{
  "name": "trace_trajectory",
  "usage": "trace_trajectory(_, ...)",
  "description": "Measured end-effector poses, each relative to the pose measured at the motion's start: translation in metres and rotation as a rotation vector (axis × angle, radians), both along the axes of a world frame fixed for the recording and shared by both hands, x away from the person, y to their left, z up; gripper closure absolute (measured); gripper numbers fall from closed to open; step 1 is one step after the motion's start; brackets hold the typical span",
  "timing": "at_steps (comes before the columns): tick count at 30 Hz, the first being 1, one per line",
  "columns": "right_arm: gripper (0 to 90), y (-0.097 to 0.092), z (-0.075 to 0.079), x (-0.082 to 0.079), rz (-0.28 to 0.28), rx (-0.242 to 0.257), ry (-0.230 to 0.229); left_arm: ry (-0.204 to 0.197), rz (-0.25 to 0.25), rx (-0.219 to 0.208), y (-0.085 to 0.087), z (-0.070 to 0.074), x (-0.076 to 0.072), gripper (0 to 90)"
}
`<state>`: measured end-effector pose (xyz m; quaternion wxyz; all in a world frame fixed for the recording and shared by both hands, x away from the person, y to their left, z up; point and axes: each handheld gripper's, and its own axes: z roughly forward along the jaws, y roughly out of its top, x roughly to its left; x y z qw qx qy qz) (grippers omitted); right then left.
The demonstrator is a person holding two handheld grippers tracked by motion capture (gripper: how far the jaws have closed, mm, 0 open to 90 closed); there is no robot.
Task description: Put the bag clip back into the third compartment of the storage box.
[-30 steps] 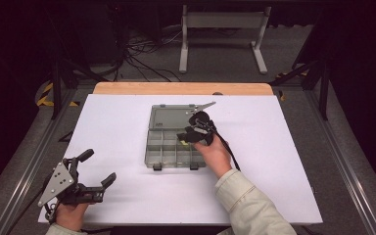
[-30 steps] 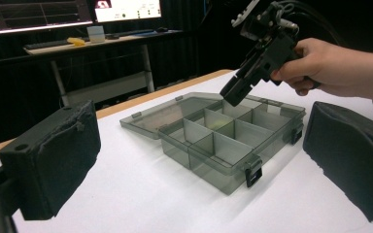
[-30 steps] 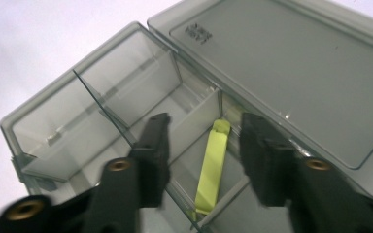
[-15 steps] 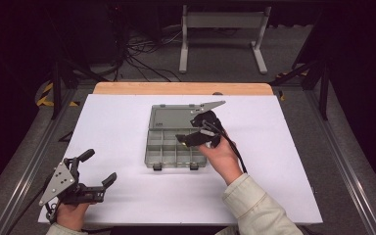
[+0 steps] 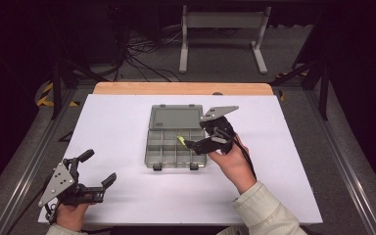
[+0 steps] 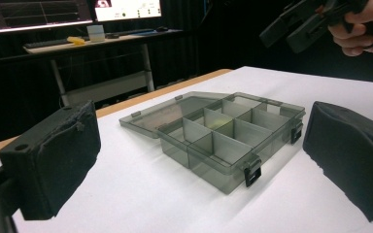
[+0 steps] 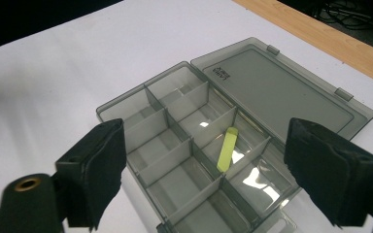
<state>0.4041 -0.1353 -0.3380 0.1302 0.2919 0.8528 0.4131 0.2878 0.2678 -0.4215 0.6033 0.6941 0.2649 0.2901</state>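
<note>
A smoky-grey compartment box lies mid-table with its lid folded flat toward the back. A yellow-green strip lies in one of the compartments on its right side, also seen from above as the strip. My right gripper hovers over the box's right edge. Its jaws have just been opening and stand wide in the right gripper view, with nothing between them. My left gripper rests open near the front left corner, aimed at the box.
The white table sheet has a wooden strip along its far edge. Metal rails run along both sides. A white stand and cables sit on the floor behind. The right gripper shows in the left gripper view's top right corner.
The right gripper has lifted and drawn back to the right off the box, and its jaws have spread apart. The left gripper has stayed put.
</note>
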Motion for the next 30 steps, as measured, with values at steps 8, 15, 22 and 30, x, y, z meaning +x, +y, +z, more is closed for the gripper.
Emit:
trace_trajectory(8, 7.2, -0.015, 0.008, -0.015, -0.013, 0.006, -0.034, -0.001, -0.002, 0.000, 0.000, 0.000, 0.000, 0.8)
trace_trajectory(15, 2.2, -0.037, 0.012, -0.028, -0.037, 0.050, -0.067, -0.002, -0.001, 0.000, -0.001, 0.000, 0.000, 0.8)
trace_trajectory(22, 0.1, -0.059, 0.008, -0.037, -0.054, 0.118, -0.114, -0.002, -0.002, 0.001, -0.001, 0.000, 0.000, 0.8)
trace_trajectory(30, 0.0, -0.082, 0.006, -0.049, -0.058, 0.176, -0.172, -0.003, 0.000, -0.002, -0.002, 0.000, 0.000, 0.9)
